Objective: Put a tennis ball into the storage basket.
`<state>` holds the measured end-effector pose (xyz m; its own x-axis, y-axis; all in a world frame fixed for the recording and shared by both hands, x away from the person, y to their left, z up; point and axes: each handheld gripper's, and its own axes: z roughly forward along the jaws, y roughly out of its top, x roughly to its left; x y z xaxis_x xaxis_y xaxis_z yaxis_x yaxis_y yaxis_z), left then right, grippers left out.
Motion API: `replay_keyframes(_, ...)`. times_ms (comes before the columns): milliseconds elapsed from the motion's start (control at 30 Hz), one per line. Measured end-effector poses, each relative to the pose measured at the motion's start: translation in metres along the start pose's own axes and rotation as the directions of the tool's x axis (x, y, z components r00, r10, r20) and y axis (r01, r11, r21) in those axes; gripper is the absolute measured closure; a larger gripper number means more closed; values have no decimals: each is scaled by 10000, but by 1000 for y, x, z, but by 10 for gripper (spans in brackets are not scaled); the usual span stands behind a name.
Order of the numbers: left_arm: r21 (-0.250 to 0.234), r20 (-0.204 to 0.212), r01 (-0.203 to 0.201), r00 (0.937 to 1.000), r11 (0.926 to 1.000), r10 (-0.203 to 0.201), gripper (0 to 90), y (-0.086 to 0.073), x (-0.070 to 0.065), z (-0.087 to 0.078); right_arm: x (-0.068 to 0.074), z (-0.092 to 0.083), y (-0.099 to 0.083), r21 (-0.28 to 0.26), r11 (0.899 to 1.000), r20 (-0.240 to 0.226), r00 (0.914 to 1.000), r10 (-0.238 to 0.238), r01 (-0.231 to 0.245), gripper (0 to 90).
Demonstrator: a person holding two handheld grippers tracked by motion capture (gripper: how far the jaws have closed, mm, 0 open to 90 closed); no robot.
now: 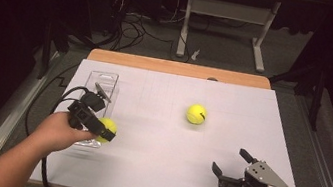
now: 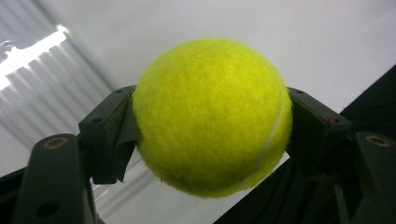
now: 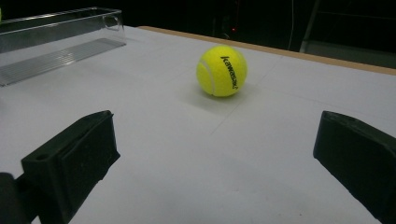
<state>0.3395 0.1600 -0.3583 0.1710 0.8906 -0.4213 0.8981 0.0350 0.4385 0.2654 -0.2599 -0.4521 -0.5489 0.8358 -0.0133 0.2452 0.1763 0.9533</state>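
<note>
Left gripper (image 1: 98,126) clamps yellow tennis ball (image 2: 212,116), jaws pressing both sides; ball held at near end of clear plastic tray (image 1: 105,81), left side of white table (image 1: 152,172). Right gripper (image 1: 234,165) wide, nothing between jaws, near right front edge. Second ball (image 1: 196,113) lies mid-table, well apart from both grippers.

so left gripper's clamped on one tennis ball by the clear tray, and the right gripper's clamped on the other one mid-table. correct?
Half right. The left gripper does clamp a tennis ball by the clear tray. The right gripper holds nothing: the right gripper view shows its jaws wide apart, with the second tennis ball lying free on the table beyond them.
</note>
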Motion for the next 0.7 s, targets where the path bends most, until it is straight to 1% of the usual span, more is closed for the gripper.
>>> replay_keyframes(67, -7, -21, 153, 9999, 9999, -153, 266, 3, 5, -3, 0, 0, 0, -33, 10000, 24, 10000, 2, -2, 3)
replay_keyframes(167, -38, -167, 314, 9994, 9995, -315, 266, 8, 11, -7, -1, -1, 0, -20, 10000, 34, 10000, 32, -32, 3)
replay_keyframes(200, -21, -191, 296, 9994, 9996, -296, 266, 8, 12, -8, -1, -1, 0, -31, 10000, 31, 10000, 32, -32, 3)
replay_keyframes(233, -49, -247, 384, 9990, 9993, -385, 265, 10, 14, -9, -1, -1, 0, -34, 10000, 27, 10000, 30, -30, 3)
replay_keyframes(400, -61, -477, 544, 9974, 9985, -547, 265, 16, 21, -11, 0, 0, 0, -34, 10000, 5, 10000, -1, 1, 3)
replay_keyframes(467, -151, -533, 702, 9961, 9974, -710, 265, 18, 22, -12, 0, 0, 0, -30, 10000, -7, 10000, -28, 28, 3)
replay_keyframes(500, -93, -540, 640, 9965, 9979, -644, 265, 19, 24, -12, 1, 0, 0, -25, 10000, -21, 10000, -41, 41, 3)
replay_keyframes(567, -99, -622, 773, 9950, 9970, -778, 265, 22, 25, -11, 1, 0, 0, 10, 10000, -37, 10000, -59, 59, 3)
replay_keyframes(700, -16, -692, 865, 9939, 9963, -864, 265, 27, 28, -7, 1, 1, 0, 14, 10000, -9, 10000, -84, 84, 3)
